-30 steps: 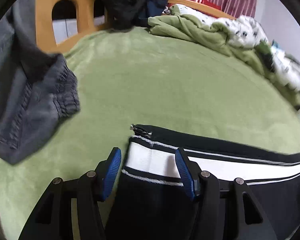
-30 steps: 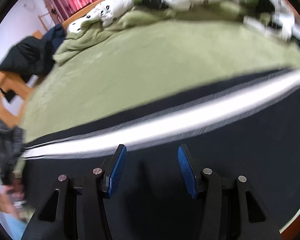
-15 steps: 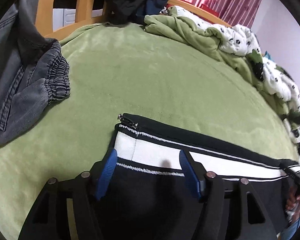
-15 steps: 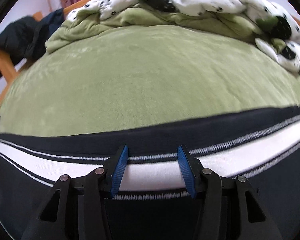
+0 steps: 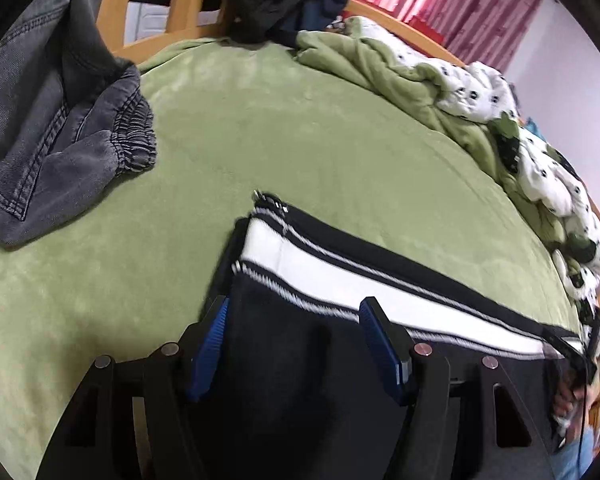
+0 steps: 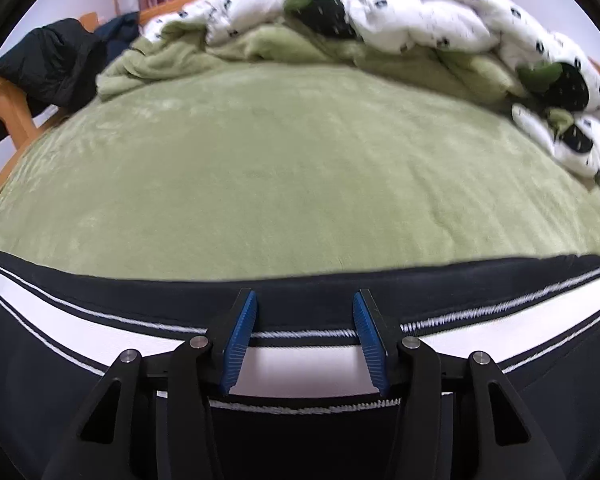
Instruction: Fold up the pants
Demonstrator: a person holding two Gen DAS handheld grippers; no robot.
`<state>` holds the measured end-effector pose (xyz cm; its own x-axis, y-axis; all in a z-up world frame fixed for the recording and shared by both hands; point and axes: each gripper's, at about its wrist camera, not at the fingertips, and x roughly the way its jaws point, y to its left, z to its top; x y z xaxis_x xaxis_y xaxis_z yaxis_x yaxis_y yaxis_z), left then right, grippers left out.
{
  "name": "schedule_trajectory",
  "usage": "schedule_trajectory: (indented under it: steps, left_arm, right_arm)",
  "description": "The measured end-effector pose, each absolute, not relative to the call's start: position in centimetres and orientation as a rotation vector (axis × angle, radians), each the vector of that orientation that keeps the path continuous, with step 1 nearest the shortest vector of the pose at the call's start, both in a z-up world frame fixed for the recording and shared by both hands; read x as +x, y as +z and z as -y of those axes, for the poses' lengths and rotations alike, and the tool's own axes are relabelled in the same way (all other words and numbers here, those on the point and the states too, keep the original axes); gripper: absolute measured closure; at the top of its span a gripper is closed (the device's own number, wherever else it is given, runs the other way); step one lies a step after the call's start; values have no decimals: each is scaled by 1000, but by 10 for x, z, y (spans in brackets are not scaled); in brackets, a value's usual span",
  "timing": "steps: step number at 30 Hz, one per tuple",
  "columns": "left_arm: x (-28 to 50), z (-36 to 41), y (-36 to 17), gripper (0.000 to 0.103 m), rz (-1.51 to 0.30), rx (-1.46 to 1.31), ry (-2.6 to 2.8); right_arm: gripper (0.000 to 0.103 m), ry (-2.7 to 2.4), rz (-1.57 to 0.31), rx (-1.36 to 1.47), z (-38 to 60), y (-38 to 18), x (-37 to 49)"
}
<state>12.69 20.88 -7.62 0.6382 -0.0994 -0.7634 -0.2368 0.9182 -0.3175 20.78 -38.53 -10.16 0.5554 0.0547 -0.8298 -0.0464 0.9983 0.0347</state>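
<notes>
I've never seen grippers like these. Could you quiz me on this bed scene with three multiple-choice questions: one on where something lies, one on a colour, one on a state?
1. Where do the grey jeans lie in the left wrist view?
A. At the left, on the green blanket
B. On top of the black pants
C. On the spotted duvet

2. What colour is the broad stripe along the black pants?
A. Red
B. White
C. Yellow

3. How does the left gripper stand?
A. Open over the pants
C. Clamped on the jeans
B. Shut on the duvet

Answers: 1 A, the jeans lie at the blanket's left edge, apart from the pants. 2 B, the stripe is white. 3 A, the blue pads stand apart above black cloth.
</notes>
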Motion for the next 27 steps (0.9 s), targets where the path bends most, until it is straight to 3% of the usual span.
schedule_trajectory:
  steps: [4,15,27]
  left_arm:
    - [114,-204,-73,40,-880,-423,81]
    - [26,-217,-58,40,-847,-442,151]
    - [-12,-237,-114,40,-874,-646,113]
  right_arm:
    - [52,31,-986,-28,378,-114,219]
    - [52,111,-967,88,356,-65,157]
    - [52,248,-947,153,307,-2,81]
